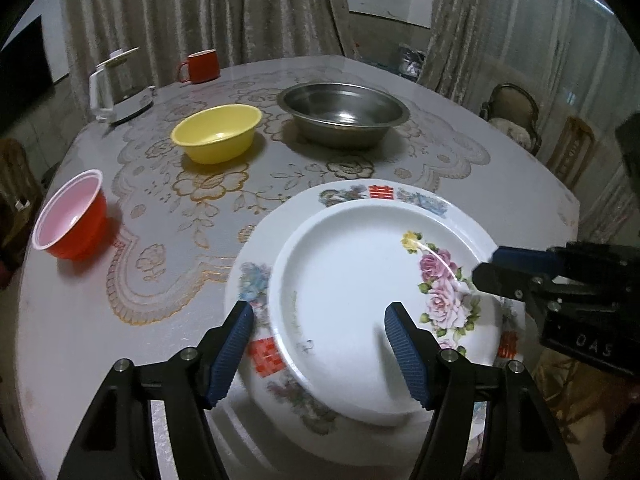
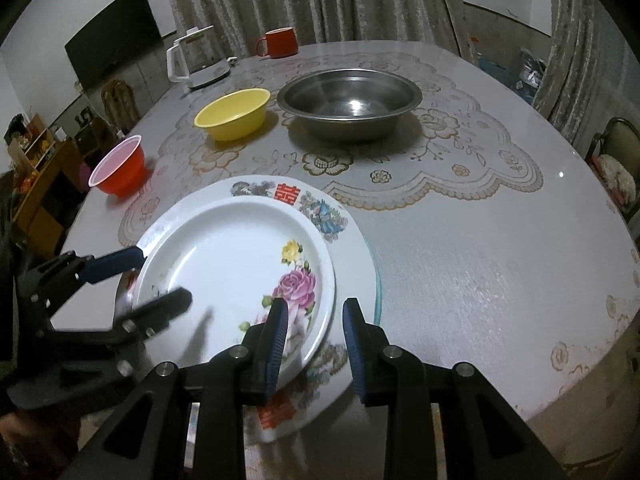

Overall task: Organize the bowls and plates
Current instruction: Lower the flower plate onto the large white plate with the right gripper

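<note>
I see the round table (image 1: 120,360) filling both views under a lace cloth (image 1: 192,208). On it, toward the lower middle of the left view and the lower left of the right view, lies the big plate (image 1: 400,194) with red characters on its rim, and the small plate (image 1: 352,280) with pink roses sits on top of it, shifted off-centre. Behind them, in the upper middle of both views, stands the steel basin (image 1: 344,114), with the yellow bowl (image 1: 218,132) just to its left. The red bowl (image 1: 72,220) is at the left edge of the left view, well apart from the plates. A white kettle (image 1: 116,88) and a red mug (image 1: 202,66) stand at the far upper left of the table. My left gripper (image 1: 320,352) hangs over the small plate's near left rim with its jaws wide apart, gripping nothing. My right gripper (image 2: 314,344) straddles the small plate's right rim, one finger (image 2: 276,344) over the roses and the other outside; the gap is narrow, but I cannot tell whether the pads press on the rim.
</note>
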